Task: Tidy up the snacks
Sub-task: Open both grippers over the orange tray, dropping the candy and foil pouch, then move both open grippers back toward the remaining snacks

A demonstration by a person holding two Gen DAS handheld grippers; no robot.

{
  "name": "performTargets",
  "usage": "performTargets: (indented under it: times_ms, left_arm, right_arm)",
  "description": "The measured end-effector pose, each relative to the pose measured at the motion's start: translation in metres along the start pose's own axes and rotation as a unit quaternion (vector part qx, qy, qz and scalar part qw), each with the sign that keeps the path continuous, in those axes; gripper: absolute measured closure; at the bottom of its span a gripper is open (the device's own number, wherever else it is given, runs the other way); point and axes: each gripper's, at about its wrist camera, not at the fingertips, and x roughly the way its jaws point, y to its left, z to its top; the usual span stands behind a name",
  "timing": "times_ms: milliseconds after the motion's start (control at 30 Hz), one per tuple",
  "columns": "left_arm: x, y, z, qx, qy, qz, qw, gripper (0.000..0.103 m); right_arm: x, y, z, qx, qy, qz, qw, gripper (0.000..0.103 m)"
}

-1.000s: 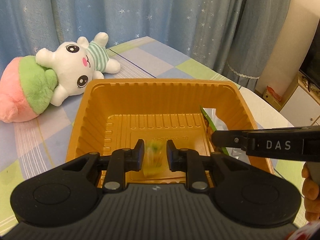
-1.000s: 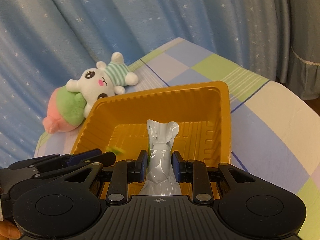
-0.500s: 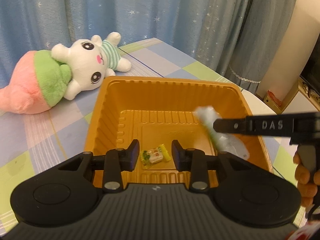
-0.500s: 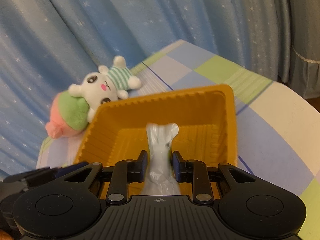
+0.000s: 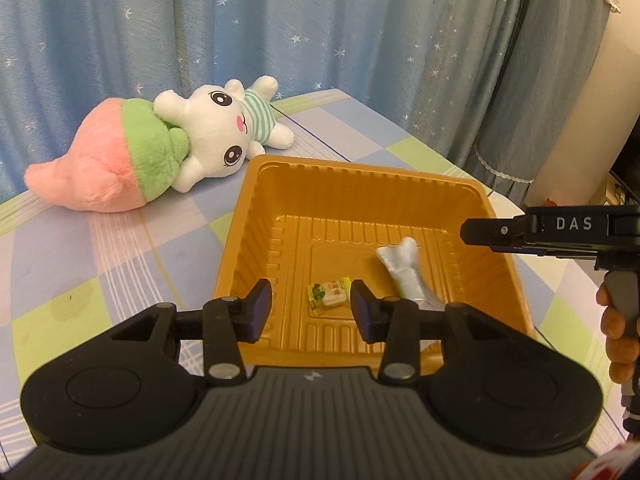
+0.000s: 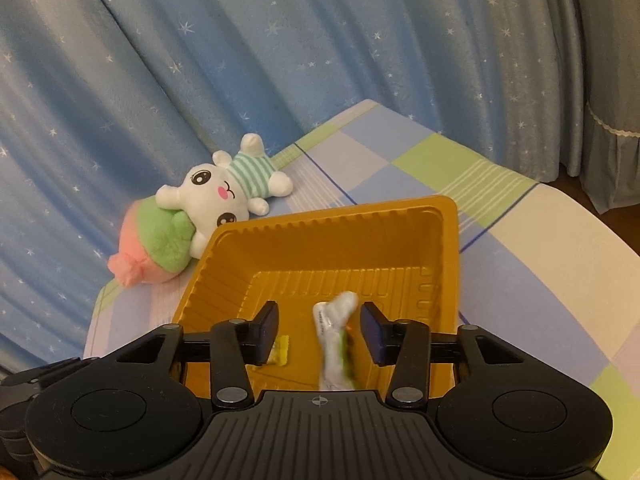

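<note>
Left gripper (image 5: 311, 307): nearest item in the left wrist view; jaws released and have just been opening; nothing pressed between them. The small candy shows through the gap, lying on the tray floor below.
Right gripper (image 6: 319, 330): nearest item in the right wrist view; jaws released and have just been opening; the pads stand clear of the white packet on both sides. In the left wrist view its black finger marked DAS reaches in from the right above the tray's right rim, with a hand (image 5: 618, 330) on its grip.
Small candy (image 5: 329, 295): 1 piece, yellow-green wrapper, flat on the tray floor, near-centre, left of the white packet.
White packet (image 6: 334, 330): 1 long white wrapper with a green edge, blurred, inside the tray on the right half; whether it rests fully on the floor cannot be told.
Tray (image 5: 360, 188): orange plastic, ribbed walls, upright on the desk, holding both snacks.
Desk (image 5: 100, 248): covered by a checked cloth in blue, green and white.
Plush toy (image 5: 168, 148): white rabbit with pink-and-green part, lying beyond the tray's far-left corner.
Curtain (image 5: 320, 32): blue with white stars, farthest back.
</note>
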Motion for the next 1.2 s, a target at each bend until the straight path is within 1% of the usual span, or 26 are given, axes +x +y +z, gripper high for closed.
performTargets:
  times_ms: [100,267,467,800,900,1200]
  left_arm:
    - [-0.012,-0.004,-0.005,-0.004,-0.002,0.001,1.0,0.061]
    - [-0.033,-0.009,-0.016,-0.016,-0.008,0.002,0.9998,0.06]
    - [-0.063,-0.018,-0.035,-0.032,-0.015,0.011,0.9993,0.058]
    - [-0.111,-0.029,-0.085,-0.064,-0.015,0.039,0.9971,0.058]
    - [-0.125,-0.031,-0.1,-0.069,-0.015,0.054,0.996,0.058]
    - [-0.156,-0.036,-0.142,-0.096,-0.013,0.083,0.9919,0.057]
  right_arm:
    - [-0.01,-0.001,-0.005,-0.005,0.001,0.002,1.0,0.055]
    - [-0.033,-0.004,-0.018,-0.013,-0.002,0.006,1.0,0.05]
    - [-0.065,-0.005,-0.038,-0.033,-0.004,0.009,0.999,0.046]
    - [-0.108,-0.001,-0.076,-0.073,0.004,0.017,0.997,0.044]
    - [-0.118,-0.001,-0.087,-0.078,0.009,0.023,0.997,0.044]
    - [-0.137,-0.004,-0.119,-0.093,0.033,0.034,0.995,0.043]
